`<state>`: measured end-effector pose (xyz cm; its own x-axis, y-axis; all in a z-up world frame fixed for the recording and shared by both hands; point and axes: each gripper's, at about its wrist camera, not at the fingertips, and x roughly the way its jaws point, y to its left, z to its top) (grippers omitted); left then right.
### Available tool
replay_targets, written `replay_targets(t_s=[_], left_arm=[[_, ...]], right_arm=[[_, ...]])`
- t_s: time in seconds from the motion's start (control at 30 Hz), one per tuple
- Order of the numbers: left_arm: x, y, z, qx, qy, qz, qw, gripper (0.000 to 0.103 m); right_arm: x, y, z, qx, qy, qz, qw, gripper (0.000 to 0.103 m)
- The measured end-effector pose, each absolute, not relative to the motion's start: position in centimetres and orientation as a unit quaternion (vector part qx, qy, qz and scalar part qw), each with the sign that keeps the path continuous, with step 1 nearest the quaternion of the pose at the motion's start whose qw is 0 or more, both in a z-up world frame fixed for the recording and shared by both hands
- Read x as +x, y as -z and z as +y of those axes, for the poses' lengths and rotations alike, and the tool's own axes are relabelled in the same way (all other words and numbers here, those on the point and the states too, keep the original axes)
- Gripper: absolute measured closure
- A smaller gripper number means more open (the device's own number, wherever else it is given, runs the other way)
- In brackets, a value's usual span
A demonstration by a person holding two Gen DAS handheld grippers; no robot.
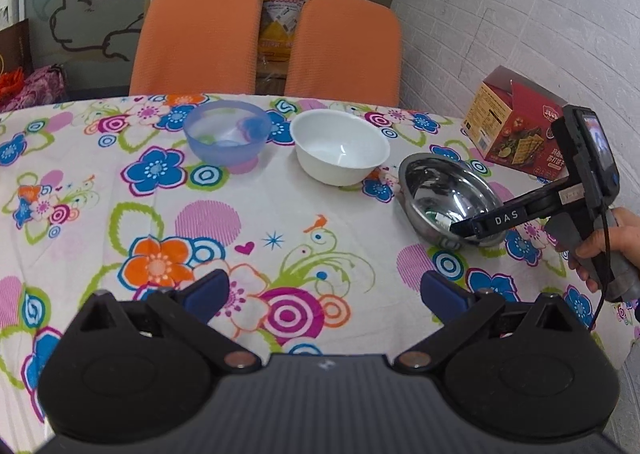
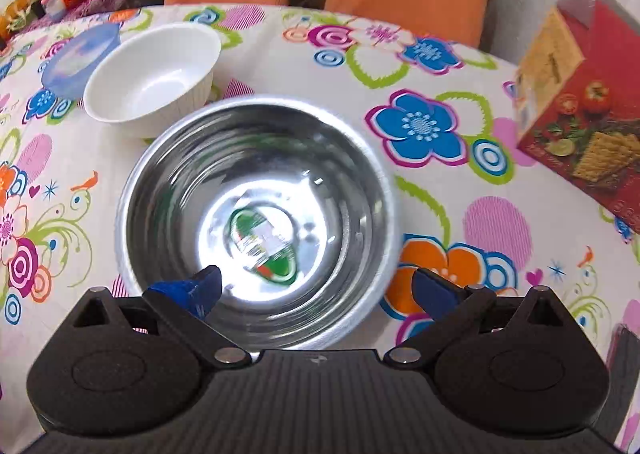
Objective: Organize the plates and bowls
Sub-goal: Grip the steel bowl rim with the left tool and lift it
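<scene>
Three bowls stand in a row on the flowered tablecloth: a translucent blue bowl [image 1: 226, 136] [image 2: 82, 58], a white bowl [image 1: 340, 146] [image 2: 154, 72] and a steel bowl [image 1: 450, 200] [image 2: 256, 214] with a green sticker inside. My right gripper [image 2: 316, 288] [image 1: 460, 228] is open and straddles the steel bowl's near rim, one blue finger inside the bowl and the other outside it. My left gripper [image 1: 326, 290] is open and holds nothing, hovering over the cloth near the table's front.
A red cracker box [image 1: 516, 122] [image 2: 580, 94] sits at the right by the white brick wall. Two orange chairs [image 1: 196, 38] stand behind the table's far edge. A person's hand [image 1: 600, 250] holds the right gripper's handle. Bags and boxes crowd the floor behind.
</scene>
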<state>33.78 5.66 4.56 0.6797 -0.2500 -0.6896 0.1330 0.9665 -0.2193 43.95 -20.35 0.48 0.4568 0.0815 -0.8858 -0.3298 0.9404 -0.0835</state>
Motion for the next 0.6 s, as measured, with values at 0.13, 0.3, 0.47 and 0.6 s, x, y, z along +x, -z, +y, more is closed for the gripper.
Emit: replay_targets(t_s=[0.13,0.3,0.47,0.6], left_arm=[[38.1,-4.7,3.2,-0.093,0.11,0.406,0.902,0.003],[43.9,-3.0,-1.1,-0.113,0.115,0.434,0.886,0.003],[47.8,0.1,-4.9,-0.096,0.105,0.468,0.872,0.003],[49.0,1.6,-6.2,-0.09,0.094,0.475,0.87,0.003]], right_arm=[[43.3,-1.6,-21.9,-0.096,-0.099,0.463,0.875,0.014],[43.4,-0.5,-23.4,-0.074,-0.095,0.436,0.892,0.014],[44.0,1.7,-23.2,-0.074,-0.111,0.436,0.89,0.014],[44.5,2.4,-23.4,-0.064,-0.128,0.424,0.894,0.013]])
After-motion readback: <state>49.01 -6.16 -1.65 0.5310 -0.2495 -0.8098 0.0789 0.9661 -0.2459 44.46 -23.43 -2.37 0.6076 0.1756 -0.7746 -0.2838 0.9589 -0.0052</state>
